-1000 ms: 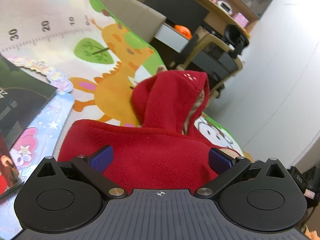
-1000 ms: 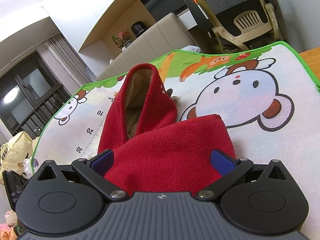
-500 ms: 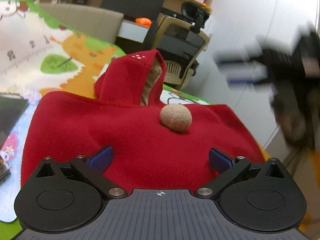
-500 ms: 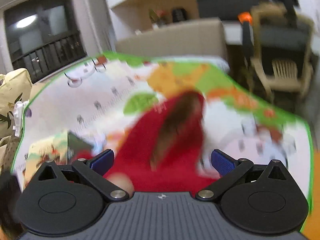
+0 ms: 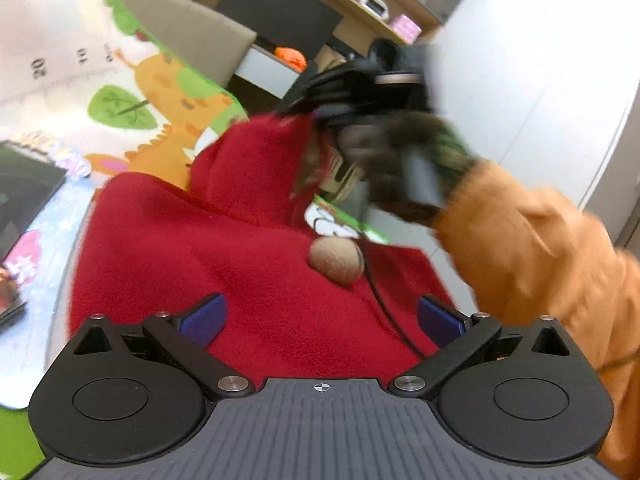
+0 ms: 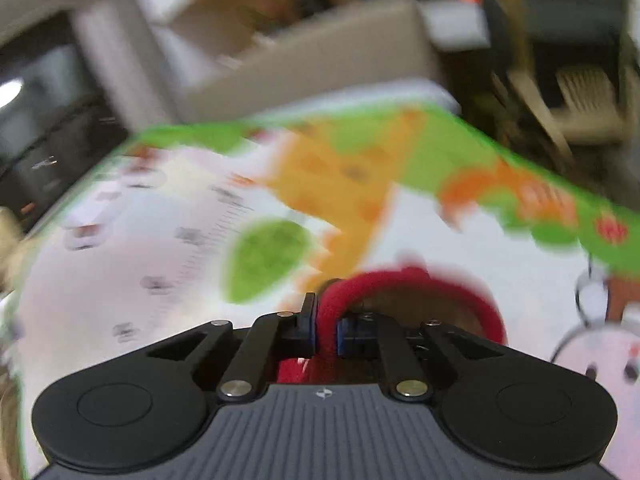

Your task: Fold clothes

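Half a second ago your right gripper (image 6: 327, 334) was open over the hoodie (image 5: 224, 256); now its jaws pinch the red hood rim (image 6: 404, 280). Your left gripper (image 5: 319, 318) stays spread wide, low over the hoodie's body on the mat (image 5: 120, 92). Your right hand (image 5: 400, 168), orange-sleeved, reaches across to the hood (image 5: 256, 160), which points away from you

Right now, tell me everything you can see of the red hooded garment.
The red hooded garment looks like fleece and lies spread on the cartoon play mat, hood pointing away from the left gripper, whose fingers are open just above its near edge. A tan pompom sits below the hood. The right gripper is shut on the hood's rim, showing a lighter lining.
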### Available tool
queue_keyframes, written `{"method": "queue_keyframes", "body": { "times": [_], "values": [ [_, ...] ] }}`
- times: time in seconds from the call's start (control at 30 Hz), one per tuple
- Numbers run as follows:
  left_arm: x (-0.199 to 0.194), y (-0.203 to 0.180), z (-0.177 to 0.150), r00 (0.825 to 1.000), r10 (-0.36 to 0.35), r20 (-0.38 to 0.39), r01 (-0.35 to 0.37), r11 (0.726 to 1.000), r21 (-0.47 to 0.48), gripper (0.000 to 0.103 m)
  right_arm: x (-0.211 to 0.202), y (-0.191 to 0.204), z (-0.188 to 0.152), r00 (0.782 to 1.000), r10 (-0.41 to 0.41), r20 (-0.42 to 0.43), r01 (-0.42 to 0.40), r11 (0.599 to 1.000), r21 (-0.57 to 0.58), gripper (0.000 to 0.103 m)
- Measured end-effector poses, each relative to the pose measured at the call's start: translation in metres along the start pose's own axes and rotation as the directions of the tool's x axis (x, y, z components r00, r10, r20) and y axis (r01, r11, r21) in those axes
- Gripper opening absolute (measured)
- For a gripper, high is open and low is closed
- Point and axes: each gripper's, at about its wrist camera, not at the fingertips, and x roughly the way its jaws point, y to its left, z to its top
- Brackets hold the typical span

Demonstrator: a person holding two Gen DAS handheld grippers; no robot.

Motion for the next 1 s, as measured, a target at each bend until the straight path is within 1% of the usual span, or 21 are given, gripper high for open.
{"method": "queue_keyframes", "body": {
  "times": [0.03, 0.07, 0.1, 0.17, 0.23, 0.27, 0.3, 0.4, 0.43, 0.47, 0.5, 0.53, 0.57, 0.6, 0.63, 0.7, 0.77, 0.83, 0.9, 0.97, 1.0],
  "values": [
    [-0.003, 0.001, 0.000, 1.000, 0.020, 0.003, -0.020, 1.000, -0.001, 0.103, -0.033, 0.018, -0.007, 0.997, 0.063, 0.036, -0.061, 0.997, -0.045, 0.008],
    [-0.006, 0.001, 0.000, 0.998, 0.055, 0.006, -0.055, 0.998, -0.003, 0.103, -0.067, 0.036, -0.013, 0.989, 0.128, 0.068, -0.121, 0.988, -0.092, 0.008],
    [-0.009, 0.003, 0.000, 0.996, 0.091, 0.007, -0.091, 0.996, -0.014, 0.103, -0.097, 0.052, -0.025, 0.980, 0.177, 0.093, -0.162, 0.976, -0.146, 0.008],
    [-0.020, 0.009, -0.001, 0.993, 0.116, 0.020, -0.114, 0.991, -0.066, 0.103, -0.148, 0.076, -0.064, 0.957, 0.258, 0.132, -0.220, 0.943, -0.249, 0.008],
    [-0.038, 0.011, -0.002, 0.990, 0.128, 0.055, -0.121, 0.985, -0.122, 0.103, -0.177, 0.088, -0.108, 0.954, 0.278, 0.109, -0.234, 0.922, -0.307, 0.008],
    [-0.051, 0.010, -0.002, 0.986, 0.144, 0.082, -0.131, 0.981, -0.143, 0.103, -0.184, 0.089, -0.134, 0.956, 0.283, 0.079, -0.245, 0.916, -0.317, 0.008],
    [-0.063, 0.008, -0.001, 0.980, 0.164, 0.111, -0.145, 0.976, -0.162, 0.103, -0.185, 0.088, -0.158, 0.962, 0.272, 0.038, -0.246, 0.914, -0.322, 0.008],
    [-0.099, 0.002, 0.007, 0.951, 0.235, 0.202, -0.190, 0.957, -0.219, 0.103, -0.174, 0.079, -0.229, 0.986, 0.154, -0.066, -0.167, 0.914, -0.369, 0.010],
    [-0.108, -0.003, 0.013, 0.942, 0.250, 0.224, -0.196, 0.952, -0.236, 0.103, -0.170, 0.076, -0.246, 0.990, 0.116, -0.081, -0.138, 0.910, -0.390, 0.011],
    [-0.109, -0.008, 0.017, 0.938, 0.260, 0.228, -0.207, 0.951, -0.231, 0.103, -0.167, 0.074, -0.263, 0.993, 0.078, -0.094, -0.110, 0.905, -0.411, 0.011],
    [-0.100, -0.014, 0.020, 0.940, 0.264, 0.214, -0.223, 0.954, -0.201, 0.103, -0.170, 0.075, -0.275, 0.995, 0.063, -0.075, -0.090, 0.889, -0.449, 0.011],
    [-0.092, -0.020, 0.023, 0.942, 0.270, 0.199, -0.238, 0.956, -0.171, 0.103, -0.176, 0.080, -0.283, 0.998, 0.050, -0.041, -0.064, 0.865, -0.497, 0.014],
    [-0.084, -0.026, 0.026, 0.943, 0.275, 0.185, -0.252, 0.957, -0.141, 0.103, -0.184, 0.087, -0.289, 0.999, 0.039, -0.018, -0.042, 0.839, -0.543, 0.018],
    [-0.076, -0.032, 0.029, 0.944, 0.281, 0.171, -0.266, 0.958, -0.110, 0.103, -0.190, 0.090, -0.290, 0.999, 0.051, -0.016, -0.051, 0.823, -0.565, 0.032],
    [-0.068, -0.038, 0.032, 0.945, 0.288, 0.156, -0.278, 0.957, -0.079, 0.103, -0.200, 0.091, -0.290, 0.996, 0.082, -0.023, -0.081, 0.819, -0.568, 0.050],
    [-0.051, -0.050, 0.038, 0.945, 0.302, 0.129, -0.302, 0.953, -0.016, 0.103, -0.216, 0.083, -0.284, 0.994, 0.104, -0.021, -0.099, 0.842, -0.530, 0.063],
    [-0.034, -0.049, 0.028, 0.943, 0.324, 0.076, -0.327, 0.945, 0.021, 0.103, -0.232, 0.074, -0.277, 0.992, 0.123, -0.017, -0.116, 0.864, -0.489, 0.063],
    [-0.027, -0.038, 0.011, 0.949, 0.314, 0.037, -0.314, 0.949, 0.002, 0.103, -0.248, 0.065, -0.270, 0.990, 0.143, -0.012, -0.133, 0.884, -0.448, 0.063],
    [-0.027, -0.026, -0.002, 0.952, 0.305, 0.024, -0.305, 0.952, -0.031, 0.103, -0.249, 0.047, -0.253, 0.985, 0.170, 0.011, -0.159, 0.943, -0.291, 0.063],
    [-0.033, -0.019, -0.006, 0.960, 0.279, 0.038, -0.276, 0.959, -0.068, 0.098, -0.241, 0.032, -0.242, 0.981, 0.188, 0.049, -0.179, 0.972, -0.151, 0.063],
    [-0.038, -0.018, -0.005, 0.967, 0.251, 0.054, -0.246, 0.966, -0.083, 0.089, -0.234, 0.026, -0.240, 0.978, 0.193, 0.077, -0.185, 0.978, -0.092, 0.063]
  ]
}}
